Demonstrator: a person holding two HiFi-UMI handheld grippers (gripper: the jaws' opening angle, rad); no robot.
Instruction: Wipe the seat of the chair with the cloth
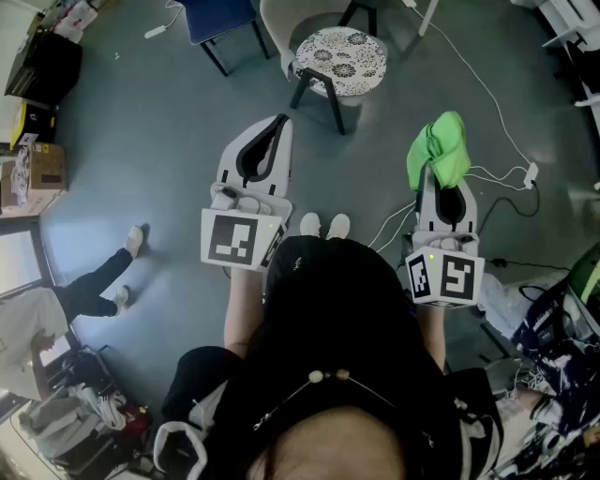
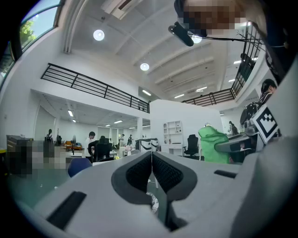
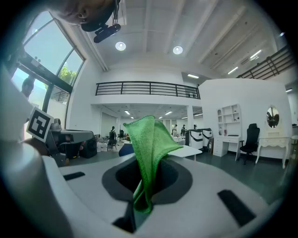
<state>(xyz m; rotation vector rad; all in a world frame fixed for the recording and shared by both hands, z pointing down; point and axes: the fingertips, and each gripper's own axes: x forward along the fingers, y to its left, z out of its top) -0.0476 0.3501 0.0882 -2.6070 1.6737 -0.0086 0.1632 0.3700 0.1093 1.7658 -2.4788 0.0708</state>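
Observation:
A round stool with a black-and-white patterned seat (image 1: 342,58) stands on the floor ahead of me, seen in the head view. My right gripper (image 1: 439,180) is held up to the right of it, well short of the seat. It is shut on a green cloth (image 1: 436,148) that sticks up out of the jaws (image 3: 148,139). My left gripper (image 1: 280,122) points at the stool from the near left, with its jaws (image 2: 151,157) pressed together and nothing between them. From the left gripper view the cloth (image 2: 213,145) shows at the right.
A blue chair (image 1: 221,19) and a white chair (image 1: 286,28) stand behind the stool. White cables (image 1: 487,103) and a power strip (image 1: 531,172) lie on the floor at the right. Another person's legs (image 1: 101,279) are at the left, boxes (image 1: 37,169) beyond, bags (image 1: 553,347) lower right.

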